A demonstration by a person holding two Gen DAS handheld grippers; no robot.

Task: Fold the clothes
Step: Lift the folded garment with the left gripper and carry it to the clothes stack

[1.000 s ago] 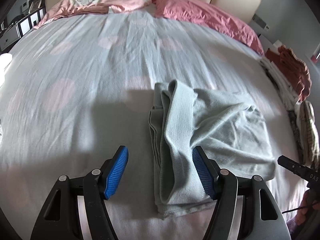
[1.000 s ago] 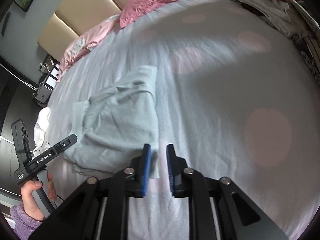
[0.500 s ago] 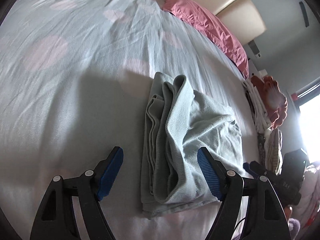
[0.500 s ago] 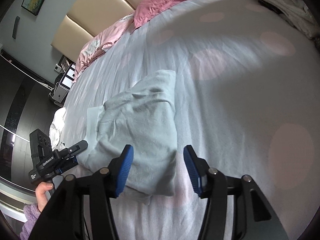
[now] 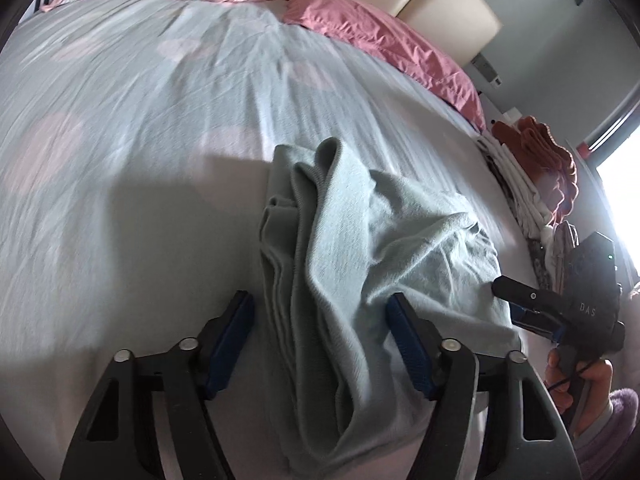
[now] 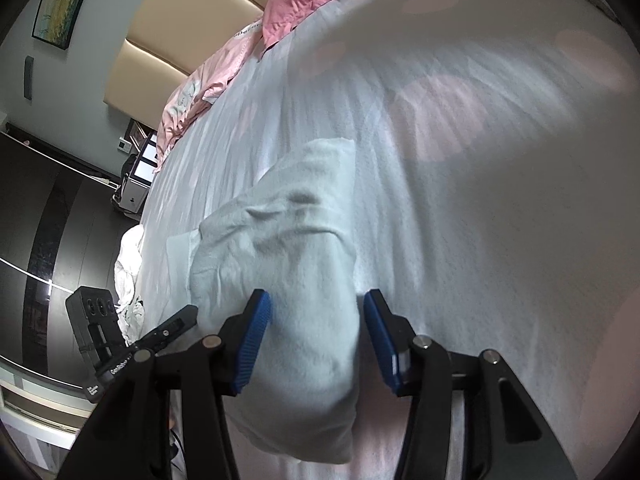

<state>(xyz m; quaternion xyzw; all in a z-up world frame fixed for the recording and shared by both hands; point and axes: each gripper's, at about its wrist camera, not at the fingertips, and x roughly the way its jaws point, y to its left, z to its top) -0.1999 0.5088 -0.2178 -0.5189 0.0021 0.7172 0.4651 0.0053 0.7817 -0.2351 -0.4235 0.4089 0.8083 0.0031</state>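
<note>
A pale grey-green garment [image 5: 340, 248], folded into a thick bundle, lies on the light sheet of the bed [image 5: 140, 160]. My left gripper [image 5: 320, 328] straddles its layered left edge. Its jaws are closing; the cloth bulges between them, and the left pad stands clear of it. In the right wrist view the same garment [image 6: 288, 248] runs toward me. My right gripper [image 6: 318, 332] straddles its near right end, jaws closing. Cloth fills most of the gap, with a sliver of sheet showing at the right pad. Neither grip looks tight.
Pink pillows [image 5: 380, 36] lie at the headboard. A pile of white and rust-coloured clothes [image 5: 532, 184] sits along the bed's right edge. A person's hand [image 5: 568, 376] holds the right gripper's handle. White cloth [image 6: 128, 264] lies on the dark floor beside the bed.
Both grippers came down and closer to the garment. The right gripper opened from nearly shut and slid left over the garment's end. The left gripper widened, then narrowed around the folded edge.
</note>
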